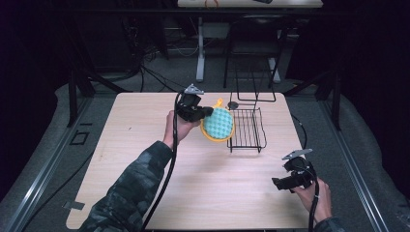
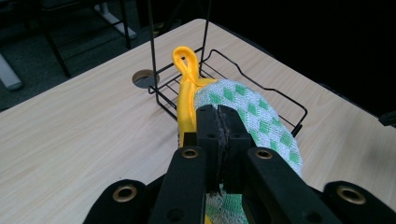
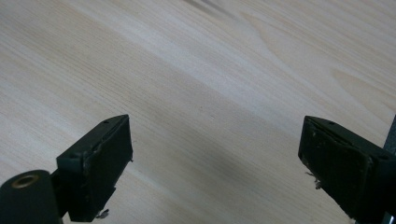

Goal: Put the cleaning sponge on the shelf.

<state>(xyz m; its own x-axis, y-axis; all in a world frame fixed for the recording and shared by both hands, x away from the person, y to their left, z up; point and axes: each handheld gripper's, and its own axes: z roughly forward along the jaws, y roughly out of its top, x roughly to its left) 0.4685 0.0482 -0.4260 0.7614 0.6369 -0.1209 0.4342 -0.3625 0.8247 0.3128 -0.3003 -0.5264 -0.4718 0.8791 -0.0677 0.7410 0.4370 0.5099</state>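
While our left gripper (image 1: 205, 112) jaws clamp the pot holder (image 1: 217, 123) mid-frame, we carry it level over the wire rack (image 1: 247, 128); right gripper (image 1: 279, 183) jaws gape empty.

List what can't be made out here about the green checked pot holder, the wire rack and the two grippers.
- Pot holder: its near edge hidden behind the left gripper fingers, left gripper view.
- Wire rack: whether the pot holder touches it, too small in the high view.
- Right gripper: only the table beneath; its body is cut off by the bottom edge.
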